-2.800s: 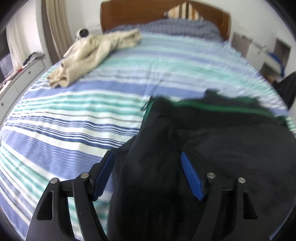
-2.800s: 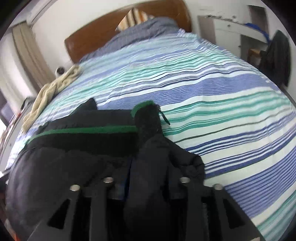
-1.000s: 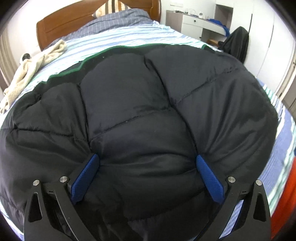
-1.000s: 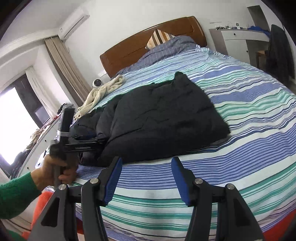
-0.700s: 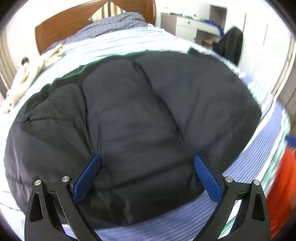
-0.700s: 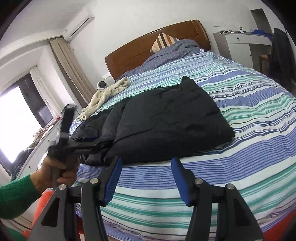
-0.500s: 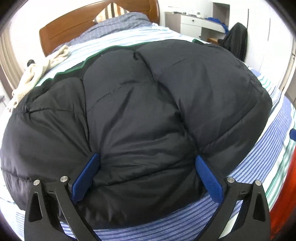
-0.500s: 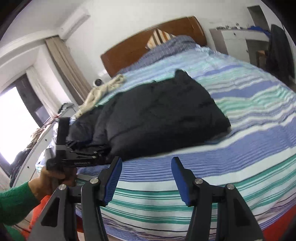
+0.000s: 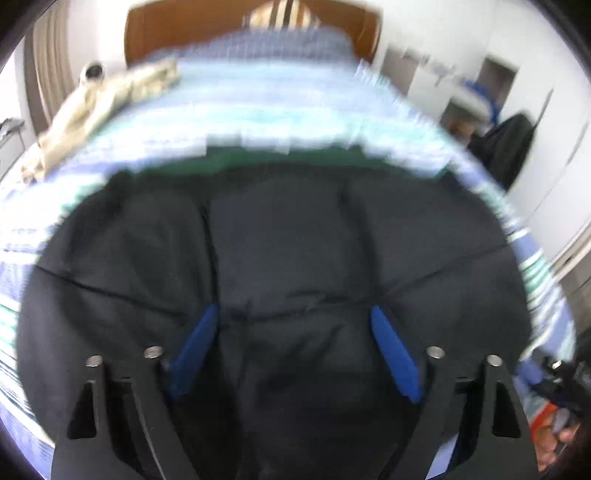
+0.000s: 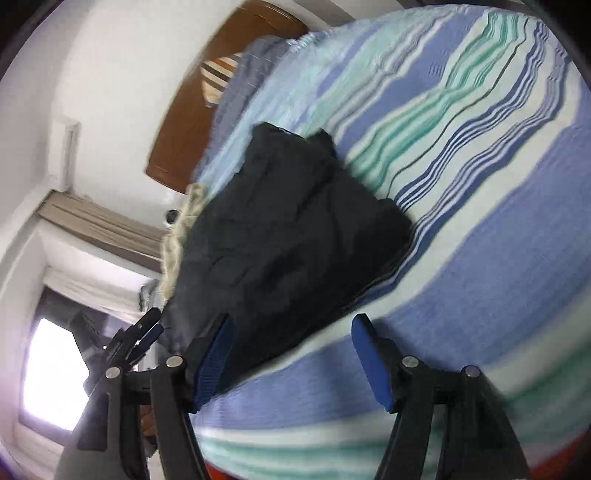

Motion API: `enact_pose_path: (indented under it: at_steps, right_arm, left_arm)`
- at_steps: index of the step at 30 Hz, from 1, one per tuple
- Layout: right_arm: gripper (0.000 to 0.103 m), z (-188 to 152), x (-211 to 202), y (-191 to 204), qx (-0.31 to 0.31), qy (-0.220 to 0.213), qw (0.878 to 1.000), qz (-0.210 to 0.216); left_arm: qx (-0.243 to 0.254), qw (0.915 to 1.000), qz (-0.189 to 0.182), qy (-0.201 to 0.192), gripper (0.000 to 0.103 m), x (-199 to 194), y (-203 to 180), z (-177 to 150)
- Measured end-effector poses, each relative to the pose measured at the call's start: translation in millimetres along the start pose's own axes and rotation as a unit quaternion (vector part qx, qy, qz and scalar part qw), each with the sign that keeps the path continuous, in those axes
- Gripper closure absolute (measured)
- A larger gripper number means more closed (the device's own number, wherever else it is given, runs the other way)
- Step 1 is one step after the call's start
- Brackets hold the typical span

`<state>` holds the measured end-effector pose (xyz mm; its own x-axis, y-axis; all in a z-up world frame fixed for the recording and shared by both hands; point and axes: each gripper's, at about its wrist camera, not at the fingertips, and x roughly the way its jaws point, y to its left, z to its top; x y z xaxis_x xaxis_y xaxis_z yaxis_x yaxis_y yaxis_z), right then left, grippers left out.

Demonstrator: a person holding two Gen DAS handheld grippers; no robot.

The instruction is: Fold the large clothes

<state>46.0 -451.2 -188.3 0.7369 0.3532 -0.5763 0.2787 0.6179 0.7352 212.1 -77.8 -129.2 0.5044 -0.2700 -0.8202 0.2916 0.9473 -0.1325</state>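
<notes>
The black padded jacket (image 10: 288,236) is seen lying as a compact folded bundle near the foot edge of the striped bed (image 10: 498,229), its green-trimmed edge turned toward the headboard (image 9: 184,29). The folding is judged largely done; at most a smoothing or squaring of the bundle appears left. The left gripper (image 9: 291,332) is held low over the jacket with its blue pads spread apart, nothing pinched. The right gripper (image 10: 290,347) is likewise spread wide and empty, just off the bundle's near corner. A cream garment (image 9: 96,99) lies at the bed's far left edge, not yet folded. Compared with half a second ago, the right view has rolled sharply sideways and the left view has blurred and shifted, while both grippers have stayed open.
</notes>
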Motion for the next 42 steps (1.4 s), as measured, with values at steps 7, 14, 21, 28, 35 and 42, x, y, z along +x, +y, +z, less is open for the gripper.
enact_pose_path:
  at_steps: [7,14,21,28,35,42]
  right_arm:
    - [0.035,19,29,0,0.081,-0.055,0.995,-0.028]
    - [0.08,9,-4,75,-0.065,-0.118,0.991,0.007]
    - [0.08,-48,-34,190,-0.315,-0.166,0.934,0.006]
    - [0.081,-111,-29,270,-0.5,-0.17,0.849,0.008]
    - [0.08,-166,-15,308,-0.604,-0.163,0.779,0.037]
    - [0.044,-129,-35,278,-0.491,-0.111,0.855,0.125]
  left_arm:
    - [0.05,0.9974,0.034,-0.039,0.011,16,-9,-20]
    - [0.092,0.9931,0.064,0.036,0.012,-4,-8,7]
    - [0.106,0.9904,-0.086,-0.019,0.004,-137,-14,95]
    - [0.244,0.9583,-0.136,0.058,0.003,-174,-75,120]
    - [0.311,0.9477,0.028,0.065,0.054,-153,-87,112]
    - [0.233,0.9715,0.002,0.046,0.066,-148,-15,113]
